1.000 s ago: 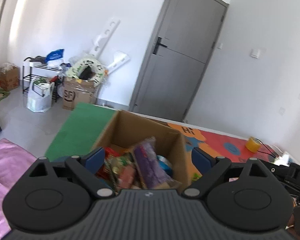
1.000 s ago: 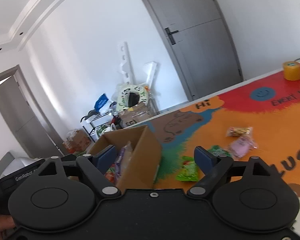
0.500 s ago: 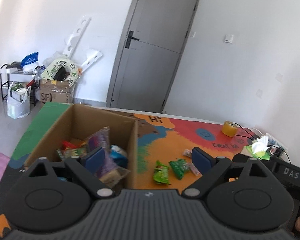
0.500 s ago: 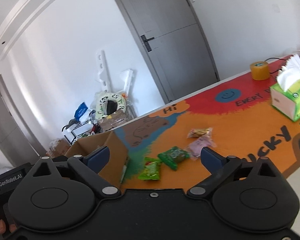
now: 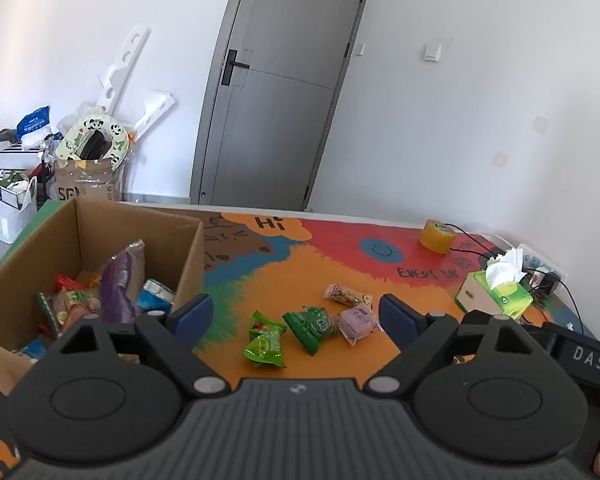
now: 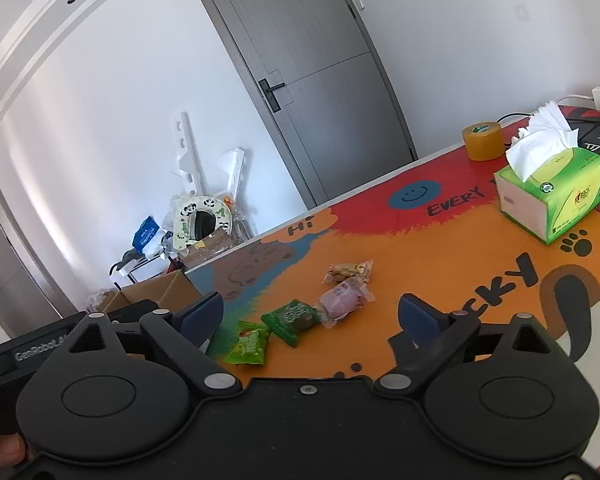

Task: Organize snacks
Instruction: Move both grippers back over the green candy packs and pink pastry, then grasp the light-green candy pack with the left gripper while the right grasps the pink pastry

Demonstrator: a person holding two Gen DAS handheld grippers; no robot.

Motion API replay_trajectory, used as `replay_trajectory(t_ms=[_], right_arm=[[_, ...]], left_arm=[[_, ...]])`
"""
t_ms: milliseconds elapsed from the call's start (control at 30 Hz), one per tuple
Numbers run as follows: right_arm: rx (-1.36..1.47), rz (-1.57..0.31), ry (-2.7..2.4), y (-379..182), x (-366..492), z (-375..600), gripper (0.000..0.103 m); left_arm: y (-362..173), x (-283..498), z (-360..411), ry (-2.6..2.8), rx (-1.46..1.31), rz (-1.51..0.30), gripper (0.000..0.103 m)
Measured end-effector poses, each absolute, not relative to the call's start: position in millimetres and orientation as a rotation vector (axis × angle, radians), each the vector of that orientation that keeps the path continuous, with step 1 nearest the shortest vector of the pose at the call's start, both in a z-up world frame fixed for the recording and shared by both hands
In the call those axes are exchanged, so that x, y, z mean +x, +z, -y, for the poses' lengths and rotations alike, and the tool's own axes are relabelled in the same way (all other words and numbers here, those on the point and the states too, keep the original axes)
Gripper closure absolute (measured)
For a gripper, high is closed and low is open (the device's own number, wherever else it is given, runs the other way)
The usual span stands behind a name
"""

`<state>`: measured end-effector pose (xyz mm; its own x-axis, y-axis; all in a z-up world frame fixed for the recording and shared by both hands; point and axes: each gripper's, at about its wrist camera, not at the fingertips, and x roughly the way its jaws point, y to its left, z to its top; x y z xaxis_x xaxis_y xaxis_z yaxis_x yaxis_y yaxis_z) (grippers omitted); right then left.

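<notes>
Four snacks, a light green pack [image 5: 265, 345], a dark green pack [image 5: 311, 326], a pink pack [image 5: 356, 322] and a tan pack [image 5: 346, 295], lie mid-table [image 5: 420, 312], right of the box [image 5: 80, 236] at its left edge, while the left gripper [image 5: 296, 316] and right gripper [image 6: 310, 314], fingers wide apart and narrowing, grasp nothing.
</notes>
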<state>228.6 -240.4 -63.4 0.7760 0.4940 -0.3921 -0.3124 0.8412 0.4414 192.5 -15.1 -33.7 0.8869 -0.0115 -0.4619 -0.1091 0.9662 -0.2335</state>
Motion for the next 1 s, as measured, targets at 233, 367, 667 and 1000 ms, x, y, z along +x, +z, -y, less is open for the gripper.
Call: replay_trajectory(t_ms=[233,367,667,1000], right_arm=[[0.396,-0.536,0.455,-76.0,243.4,254.2,0.017],[0.409,-0.55,0.465,-83.0,252.5,256.1,0.021],[0.42,-0.599,0.483,-99.5,278.0,257.2,0.029],[0.398,-0.652,0.503,-109.6,308.7,242.1,0.031]], left_arm=[[-44.6,208.1,32.6,0.046,-0.23,-0.511,0.033],[-52.5,218.4,39.0,0.05,-0.214,-0.535,0.044],[-72.1,242.5,39.6,0.119,-0.199,-0.578,0.054],[-98.6,273.0,37.2,0.181,-0.181,-0.638,0.06]])
